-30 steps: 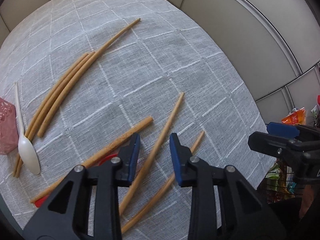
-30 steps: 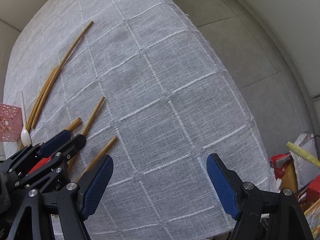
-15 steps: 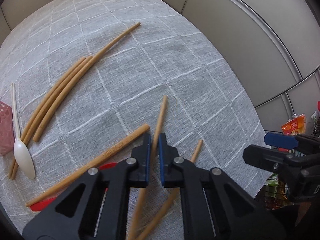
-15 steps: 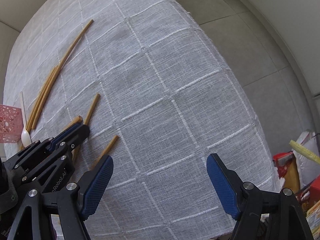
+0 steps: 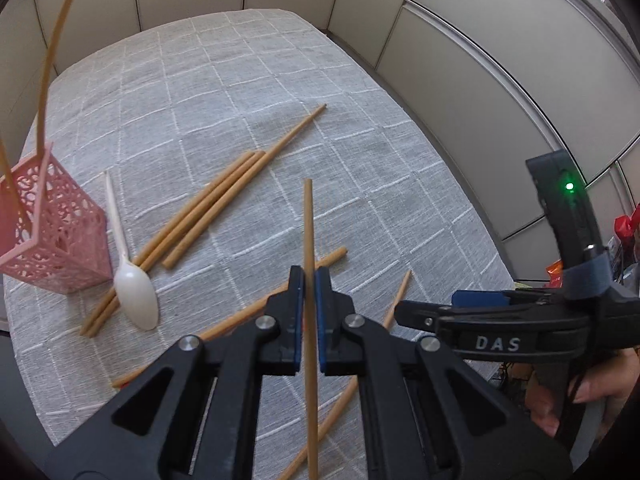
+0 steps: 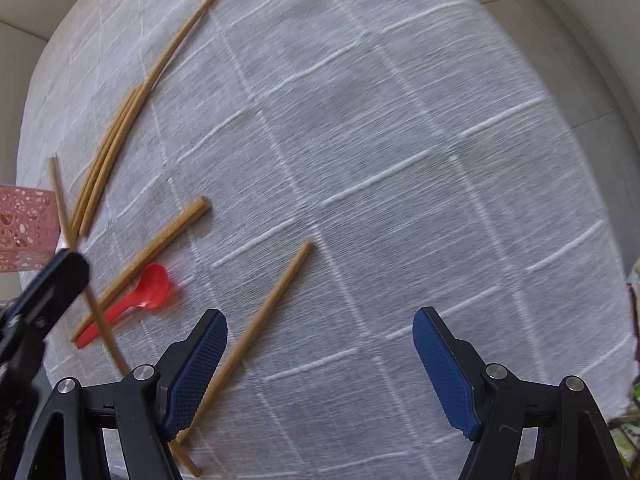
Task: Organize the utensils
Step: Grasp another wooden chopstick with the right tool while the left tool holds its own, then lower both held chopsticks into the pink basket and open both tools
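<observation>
Left tongs (image 5: 307,280) have been pinching a chopstick (image 5: 308,224) and lifting it off the desk (image 5: 248,80) since a second ago.
Right tongs (image 6: 320,360) are hanging spread and empty above another chopstick (image 6: 276,296) near the desk's near edge; a pink lattice holder (image 5: 52,232) is standing by the left edge, beside a white spoon (image 5: 134,292).

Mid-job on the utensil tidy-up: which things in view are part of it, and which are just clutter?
Part of the job:
- chopstick clamped in the left gripper
- loose chopsticks on the cloth
- white spoon
- red spoon
- pink holder, one chopstick already in it
- right gripper, open and empty

Just lying about:
- snack packets beyond the table edge
- tablecloth
</observation>
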`<state>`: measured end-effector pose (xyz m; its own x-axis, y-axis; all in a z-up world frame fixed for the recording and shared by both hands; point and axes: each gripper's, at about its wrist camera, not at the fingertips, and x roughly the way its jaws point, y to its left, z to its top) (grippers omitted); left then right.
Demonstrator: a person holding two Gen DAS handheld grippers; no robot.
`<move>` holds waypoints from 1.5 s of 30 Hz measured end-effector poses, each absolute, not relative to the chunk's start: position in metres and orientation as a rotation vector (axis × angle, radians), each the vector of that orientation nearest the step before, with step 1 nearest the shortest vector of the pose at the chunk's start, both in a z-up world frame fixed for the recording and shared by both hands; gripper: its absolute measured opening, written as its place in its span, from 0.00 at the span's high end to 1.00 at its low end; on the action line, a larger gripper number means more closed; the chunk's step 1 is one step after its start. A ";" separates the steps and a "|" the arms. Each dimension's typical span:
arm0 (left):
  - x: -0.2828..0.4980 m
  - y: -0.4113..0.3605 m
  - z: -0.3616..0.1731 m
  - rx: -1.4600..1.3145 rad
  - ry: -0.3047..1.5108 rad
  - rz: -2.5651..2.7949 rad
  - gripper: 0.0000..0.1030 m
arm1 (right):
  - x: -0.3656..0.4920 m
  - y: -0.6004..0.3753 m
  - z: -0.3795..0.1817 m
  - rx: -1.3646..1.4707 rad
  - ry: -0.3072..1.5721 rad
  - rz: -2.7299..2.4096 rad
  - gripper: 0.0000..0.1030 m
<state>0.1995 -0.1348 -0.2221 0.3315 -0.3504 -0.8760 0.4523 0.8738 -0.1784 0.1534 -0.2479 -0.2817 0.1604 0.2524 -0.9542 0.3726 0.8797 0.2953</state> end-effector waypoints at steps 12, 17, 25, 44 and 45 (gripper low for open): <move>0.182 -0.083 -0.209 0.103 1.087 -0.478 0.94 | 0.171 -0.178 -0.292 0.188 1.398 -0.213 0.50; 0.179 -0.070 -0.206 0.095 1.080 -0.469 0.94 | 0.172 -0.165 -0.289 0.207 1.368 -0.185 0.69; 0.179 -0.052 -0.202 0.061 1.073 -0.443 0.93 | 0.167 -0.172 -0.287 0.231 1.343 -0.180 0.87; 0.160 -0.015 -0.155 0.040 0.930 -0.365 0.94 | 0.141 -0.175 -0.204 0.331 1.124 0.096 0.95; 0.158 -0.013 -0.151 0.038 0.911 -0.359 0.94 | 0.137 -0.171 -0.193 0.319 1.095 0.110 0.95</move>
<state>0.1585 -0.0126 -0.1507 0.5576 -0.2885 -0.7784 0.3203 0.9398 -0.1189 0.1372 -0.1712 -0.1934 0.4578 0.2438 -0.8550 0.0693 0.9489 0.3077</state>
